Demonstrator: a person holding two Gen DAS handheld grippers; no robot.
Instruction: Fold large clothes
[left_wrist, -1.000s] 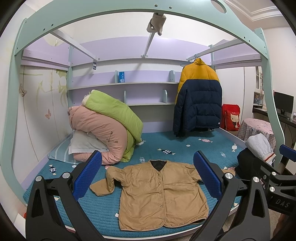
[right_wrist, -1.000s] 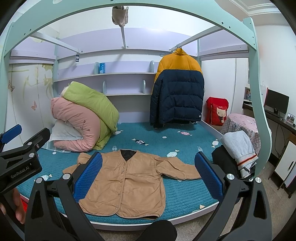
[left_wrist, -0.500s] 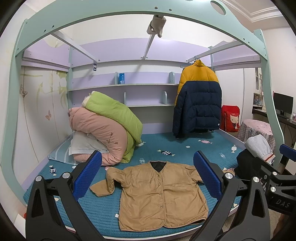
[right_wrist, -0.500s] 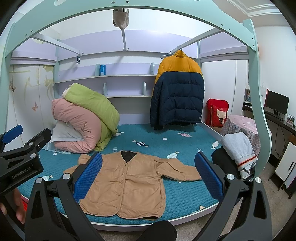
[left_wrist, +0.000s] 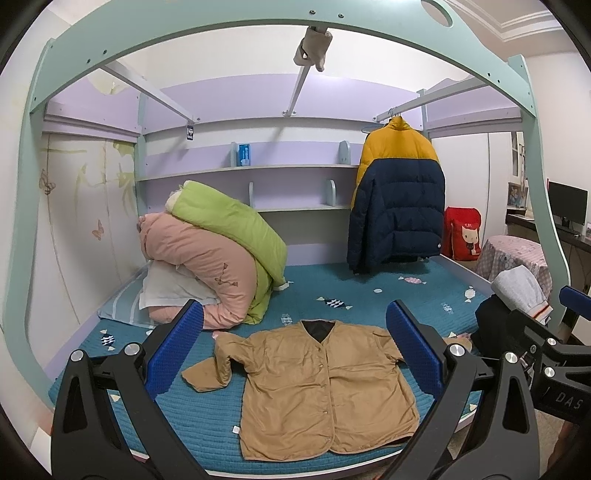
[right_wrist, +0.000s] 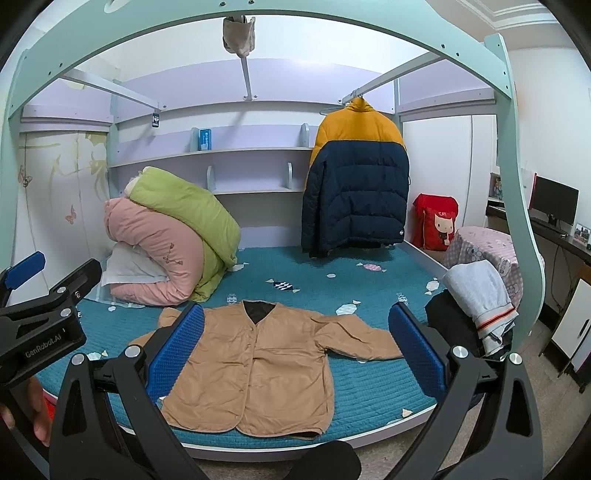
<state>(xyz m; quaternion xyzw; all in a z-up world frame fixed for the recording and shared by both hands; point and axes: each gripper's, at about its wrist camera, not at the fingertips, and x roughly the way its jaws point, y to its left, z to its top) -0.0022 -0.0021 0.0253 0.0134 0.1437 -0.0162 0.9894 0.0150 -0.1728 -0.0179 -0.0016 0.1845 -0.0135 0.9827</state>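
A tan button-front jacket (left_wrist: 317, 387) lies flat, front up, on the teal bed cover (left_wrist: 369, 299) near the bed's front edge; it also shows in the right wrist view (right_wrist: 255, 365). Its left sleeve (left_wrist: 210, 369) is bent back, its right sleeve (right_wrist: 354, 339) lies out to the right. My left gripper (left_wrist: 295, 347) is open and empty, held in front of the bed, apart from the jacket. My right gripper (right_wrist: 295, 343) is open and empty, also short of the bed. Each gripper shows at the edge of the other's view.
Rolled pink and green quilts (left_wrist: 218, 254) on a pillow sit at the bed's back left. A yellow and navy puffer coat (left_wrist: 399, 206) hangs at the back right. A pile of grey and dark clothes (right_wrist: 476, 306) lies at the bed's right end. The bunk frame (left_wrist: 258, 26) arches overhead.
Both views have tilted down a little and drawn slightly nearer the bed. The jacket has not moved. Both grippers stay open.
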